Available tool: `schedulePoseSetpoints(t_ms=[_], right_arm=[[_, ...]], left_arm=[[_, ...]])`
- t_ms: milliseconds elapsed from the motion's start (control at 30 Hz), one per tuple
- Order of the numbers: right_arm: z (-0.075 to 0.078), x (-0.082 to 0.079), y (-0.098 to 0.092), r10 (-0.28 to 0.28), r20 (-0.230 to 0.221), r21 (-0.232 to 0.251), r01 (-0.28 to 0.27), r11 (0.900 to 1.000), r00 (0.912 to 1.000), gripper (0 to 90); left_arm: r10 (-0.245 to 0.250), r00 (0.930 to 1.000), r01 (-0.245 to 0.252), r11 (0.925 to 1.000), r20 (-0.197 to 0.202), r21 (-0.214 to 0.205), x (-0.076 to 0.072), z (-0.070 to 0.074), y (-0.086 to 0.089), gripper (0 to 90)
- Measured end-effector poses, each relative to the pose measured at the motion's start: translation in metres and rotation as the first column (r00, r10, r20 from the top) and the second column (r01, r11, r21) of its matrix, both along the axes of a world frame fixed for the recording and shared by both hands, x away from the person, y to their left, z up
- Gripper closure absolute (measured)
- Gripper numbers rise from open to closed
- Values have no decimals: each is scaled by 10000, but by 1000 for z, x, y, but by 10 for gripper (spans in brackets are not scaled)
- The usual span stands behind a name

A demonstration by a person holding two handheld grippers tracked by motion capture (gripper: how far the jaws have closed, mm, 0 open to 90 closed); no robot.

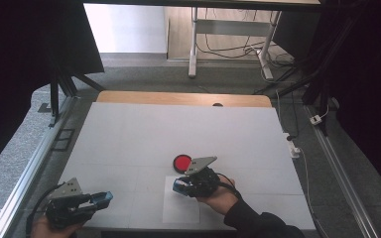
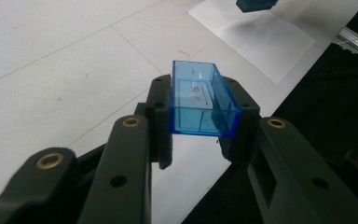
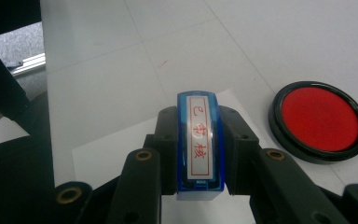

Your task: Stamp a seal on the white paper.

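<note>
I see the surface [image 1: 144,134] as the biggest thing here: one flat, matt white sheet scored with faint grid lines, with a strip of pale wood showing along its far edge at 12 o'clock. On it lies one sheet of white paper [image 1: 181,210], smooth and rectangular, at about 6 o'clock from the centre; part of it is covered by my right hand.

My two grippers come next. The left gripper [image 2: 205,135], at 7 o'clock in the high view, is black hard plastic with brass-ringed bolt holes, and its fingers are clenched on one clear blue plastic cap [image 2: 204,100], a hollow, open-ended box with glossy walls. Faint red marks show through it, too small for me to read.

The right gripper [image 3: 200,154], hovering above the paper at 6 o'clock, has its fingers grasping one blue stamp [image 3: 200,144], a narrow rectangular block with a white face, a red border and three red characters. The bottom end of the stamp is cut off by the fingers.

One round ink pad [image 3: 318,121] sits at 2 o'clock from the stamp: a black glossy rim around a flat, matt red disc, just beside the paper's corner.
</note>
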State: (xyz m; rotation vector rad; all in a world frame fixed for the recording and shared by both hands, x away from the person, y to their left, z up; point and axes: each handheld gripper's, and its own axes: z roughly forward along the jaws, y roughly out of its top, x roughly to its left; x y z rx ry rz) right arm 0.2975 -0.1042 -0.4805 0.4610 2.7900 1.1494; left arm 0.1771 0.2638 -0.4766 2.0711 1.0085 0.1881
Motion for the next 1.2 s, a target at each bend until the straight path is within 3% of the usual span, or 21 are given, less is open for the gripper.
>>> schedulePoseSetpoints(t_ms=[167, 1200], right_arm=[[-4, 0, 2, 57, 3, -255, -57, 9997, 10000, 709], [-18, 1, 4, -53, 180, -596, 63, 9982, 9998, 711]], left_arm=[[-17, 10000, 17, 10000, -3, -16, 0, 0, 0, 675], [-30, 10000, 30, 10000, -22, 12, 0, 0, 0, 675]])
